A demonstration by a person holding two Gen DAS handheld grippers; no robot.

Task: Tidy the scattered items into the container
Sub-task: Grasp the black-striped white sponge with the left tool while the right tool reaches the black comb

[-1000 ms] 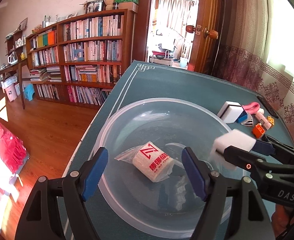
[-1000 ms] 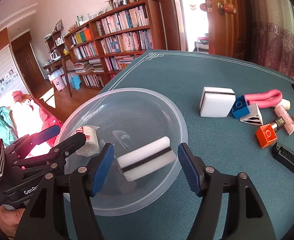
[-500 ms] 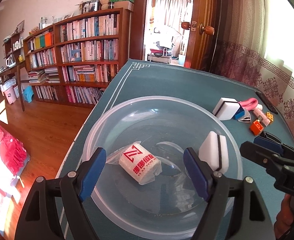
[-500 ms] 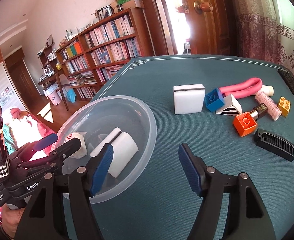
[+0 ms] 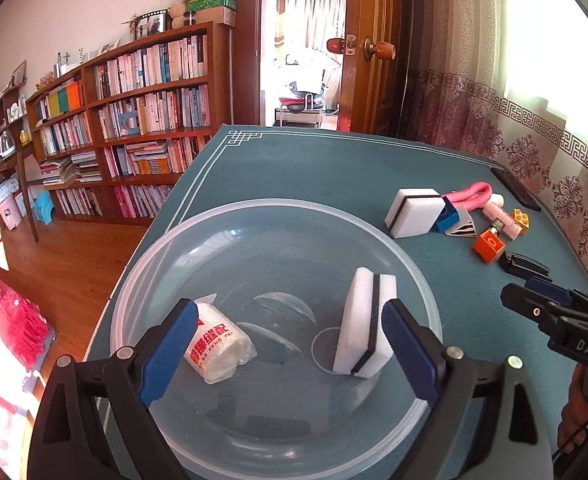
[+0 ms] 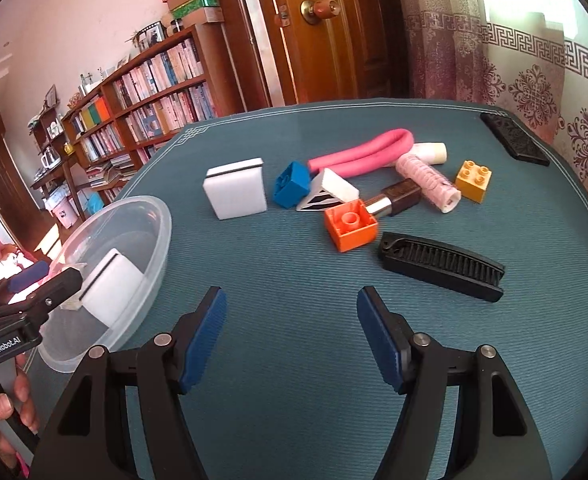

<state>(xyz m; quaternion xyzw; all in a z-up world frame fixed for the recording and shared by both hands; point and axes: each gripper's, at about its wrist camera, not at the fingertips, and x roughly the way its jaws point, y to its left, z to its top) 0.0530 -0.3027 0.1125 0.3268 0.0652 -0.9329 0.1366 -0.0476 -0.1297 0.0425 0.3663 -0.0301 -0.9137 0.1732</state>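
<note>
A clear plastic bowl (image 5: pixel 182 240) (image 6: pixel 158 236) sits on the teal table. In it lie a white gauze roll (image 5: pixel 218 350) and a white sponge with a black stripe (image 5: pixel 363 328) (image 6: pixel 112 286). My left gripper (image 5: pixel 286 348) hovers open over the bowl. My right gripper (image 6: pixel 290 340) stands open over bare table, right of the bowl. Ahead of it lie a second sponge (image 6: pixel 236 192) (image 5: pixel 413 212), a blue brick (image 6: pixel 292 184), an orange brick (image 6: pixel 349 226), a yellow brick (image 6: pixel 473 180), a black comb (image 6: pixel 441 270), a pink foam tube (image 6: pixel 365 154) and a pink roller (image 6: pixel 427 178).
A black-and-white wedge (image 6: pixel 327 194), a dark lipstick tube (image 6: pixel 399 198) and a flat black remote (image 6: pixel 513 138) also lie on the table. A bookshelf (image 5: pixel 134 120) and an open doorway (image 5: pixel 305 72) stand behind. A hand (image 6: pixel 2 416) holds the left gripper.
My right gripper let the striped sponge drop into the bowl, then drew back to the right, out over the table toward the scattered items. The left gripper stayed over the bowl.
</note>
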